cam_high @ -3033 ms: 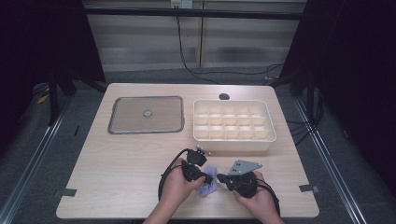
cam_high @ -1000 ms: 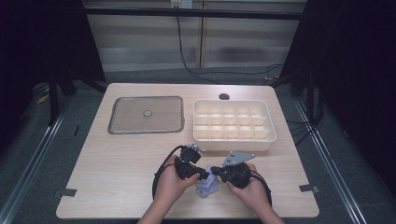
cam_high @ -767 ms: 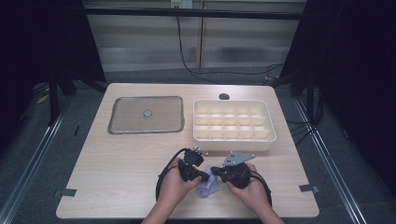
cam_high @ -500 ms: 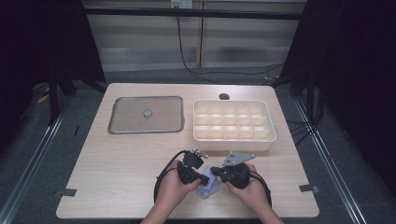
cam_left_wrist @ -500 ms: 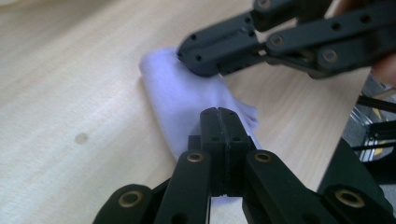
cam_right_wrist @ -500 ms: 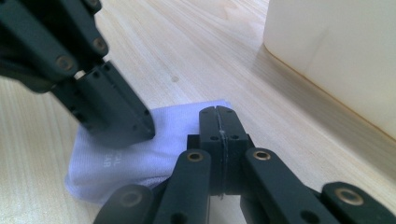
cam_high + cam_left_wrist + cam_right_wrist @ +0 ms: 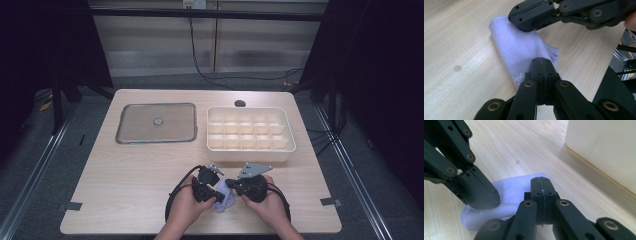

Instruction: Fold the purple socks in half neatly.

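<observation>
Both of my claws are pinched together on one small pale lavender cloth (image 7: pixel 223 197) that lies rolled on the bench (image 7: pixel 130 170), near its front edge and between my two hands. My left claw (image 7: pixel 541 62) has its two black jaws pressed flat against each other with the near end of the cloth caught at their tips; those jaws have just finished closing. My right claw (image 7: pixel 540 182) is likewise shut tight, its tips nipping the edge of the cloth at the opposite end. In the left gripper view the right claw comes in from the top and bears on the far end of the roll; in the right gripper view the left claw presses on the cloth from the left. A cream compartment tray (image 7: pixel 250 134) sits just beyond my hands, and a grey lid (image 7: pixel 156 123) lies to its left.
</observation>
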### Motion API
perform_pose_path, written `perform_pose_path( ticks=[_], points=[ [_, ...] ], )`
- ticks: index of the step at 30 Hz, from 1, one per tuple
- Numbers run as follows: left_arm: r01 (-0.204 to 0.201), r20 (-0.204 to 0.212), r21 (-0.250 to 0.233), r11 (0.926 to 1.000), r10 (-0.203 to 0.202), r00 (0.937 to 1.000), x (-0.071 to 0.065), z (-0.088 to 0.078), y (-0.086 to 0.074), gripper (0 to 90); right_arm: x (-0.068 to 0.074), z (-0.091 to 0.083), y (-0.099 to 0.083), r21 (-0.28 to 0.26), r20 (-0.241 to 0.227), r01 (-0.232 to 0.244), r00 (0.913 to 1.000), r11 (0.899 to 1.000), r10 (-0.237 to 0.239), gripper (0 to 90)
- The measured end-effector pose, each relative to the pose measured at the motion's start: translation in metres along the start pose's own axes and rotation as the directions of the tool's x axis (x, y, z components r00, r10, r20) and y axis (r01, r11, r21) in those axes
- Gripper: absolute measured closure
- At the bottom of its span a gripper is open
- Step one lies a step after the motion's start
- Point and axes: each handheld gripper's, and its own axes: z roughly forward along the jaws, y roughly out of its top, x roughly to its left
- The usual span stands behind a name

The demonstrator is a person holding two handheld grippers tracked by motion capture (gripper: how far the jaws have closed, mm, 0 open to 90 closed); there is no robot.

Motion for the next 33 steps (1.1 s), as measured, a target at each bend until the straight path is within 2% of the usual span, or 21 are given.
perform_pose_path(
  ticks=[3,9,17,19,23,33],
  points=[
    [-0.009,-0.006,-0.005,0.9999,0.009,0.9999,-0.001,0.001,-0.001,90.0,0.0,0.0,0.0,0.003,-0.001,0.0,1.0,1.0,0.0,90.0],
    [0.02,0.002,-0.003,0.9998,-0.02,0.9998,-0.002,-0.003,0.0,90.0,0.0,0.0,0.0,-0.001,0.001,0.003,1.0,1.0,-0.003,90.0],
    [0.015,0.002,0.007,0.9999,-0.015,0.9999,-0.003,-0.013,0.004,90.0,0.0,0.0,0.0,-0.001,0.003,0.003,1.0,1.0,-0.003,90.0],
    [0.009,-0.012,0.018,0.9998,-0.009,0.9999,-0.001,-0.011,0.003,90.0,0.0,0.0,0.0,-0.002,0.003,0.001,1.0,1.0,-0.001,90.0],
    [0.011,0.005,0.03,0.9995,-0.012,0.9999,0.001,-0.003,-0.001,90.0,0.001,0.0,-0.001,-0.003,0.002,0.0,1.0,1.0,0.0,90.0],
    [0.015,-0.007,0.007,0.9999,-0.014,0.9999,-0.001,0.001,-0.004,90.0,0.0,0.001,-0.002,-0.005,-0.001,0.009,1.0,1.0,-0.009,90.0]
  ],
)
